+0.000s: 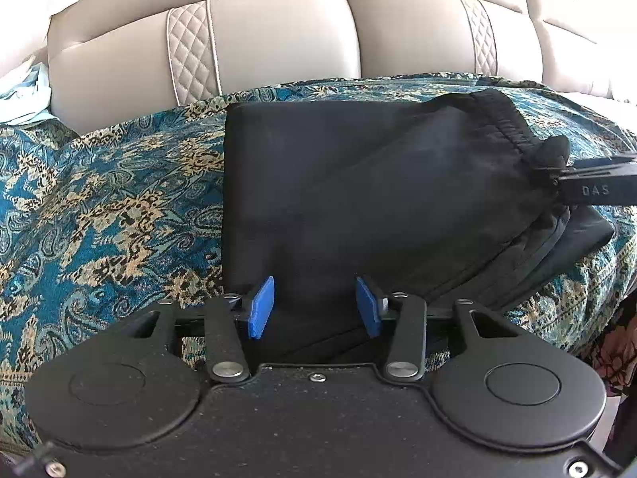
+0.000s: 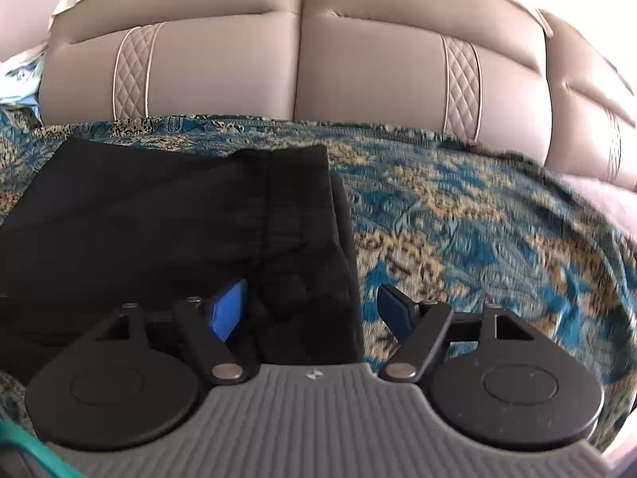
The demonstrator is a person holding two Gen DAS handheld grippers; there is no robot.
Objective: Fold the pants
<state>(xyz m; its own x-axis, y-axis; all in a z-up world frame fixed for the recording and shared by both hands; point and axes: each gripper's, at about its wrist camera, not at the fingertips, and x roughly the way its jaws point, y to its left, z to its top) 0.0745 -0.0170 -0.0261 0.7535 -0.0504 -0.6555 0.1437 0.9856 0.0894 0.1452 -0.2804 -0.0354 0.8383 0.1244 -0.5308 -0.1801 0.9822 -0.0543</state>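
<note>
Lying folded on the patterned cover (image 2: 477, 207), the pants (image 1: 358, 199) sit between both parted claws, left claw (image 1: 314, 306) and right claw (image 2: 310, 310).

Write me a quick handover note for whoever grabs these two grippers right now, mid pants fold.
Left gripper: open, over the near edge of the black pants, pads not pressing the cloth.
Right gripper: open wide at the waistband end, gripping nothing.
Pants: folded into a compact block on the patterned teal throw on the beige sofa.
Done: main folds look finished.
Left: the waistband corner is bunched and a lower layer pokes out; likely tidy those, perhaps one more fold.
</note>
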